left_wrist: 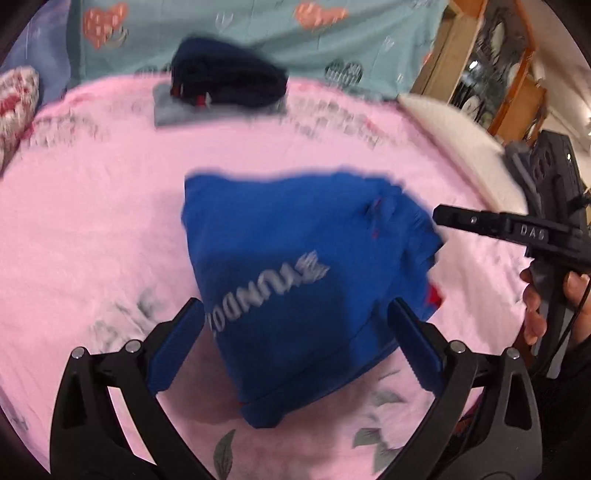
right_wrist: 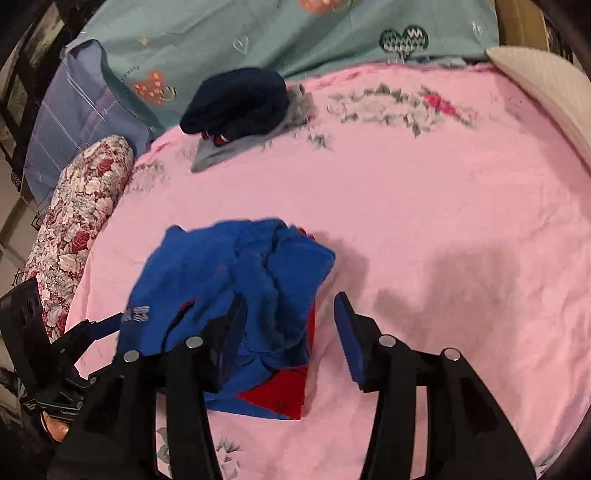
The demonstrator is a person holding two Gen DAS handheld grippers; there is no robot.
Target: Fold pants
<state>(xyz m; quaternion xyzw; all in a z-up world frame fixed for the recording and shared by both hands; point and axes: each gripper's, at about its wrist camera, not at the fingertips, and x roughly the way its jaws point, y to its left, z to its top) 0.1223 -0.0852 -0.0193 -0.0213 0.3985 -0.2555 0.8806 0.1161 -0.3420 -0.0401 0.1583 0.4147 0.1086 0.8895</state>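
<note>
The blue pants (left_wrist: 295,273) lie folded into a compact bundle on the pink floral sheet (left_wrist: 92,221), white lettering on top. In the right wrist view the blue pants (right_wrist: 229,280) show rumpled layers and a red lining at the near right edge. My left gripper (left_wrist: 297,325) is open, with its blue pads wide apart on either side of the bundle's near end. My right gripper (right_wrist: 291,317) is open at the bundle's right edge: one pad is over the fabric, the other over bare sheet. It also appears at the right as the right gripper (left_wrist: 443,218), held by a hand.
A dark navy folded garment (right_wrist: 240,103) rests on a grey one at the back of the bed. Behind it lies a teal heart-print quilt (left_wrist: 258,33). A floral bolster (right_wrist: 74,229) borders the left, a white pillow (right_wrist: 546,92) the right. Wooden furniture (left_wrist: 480,55) stands beyond.
</note>
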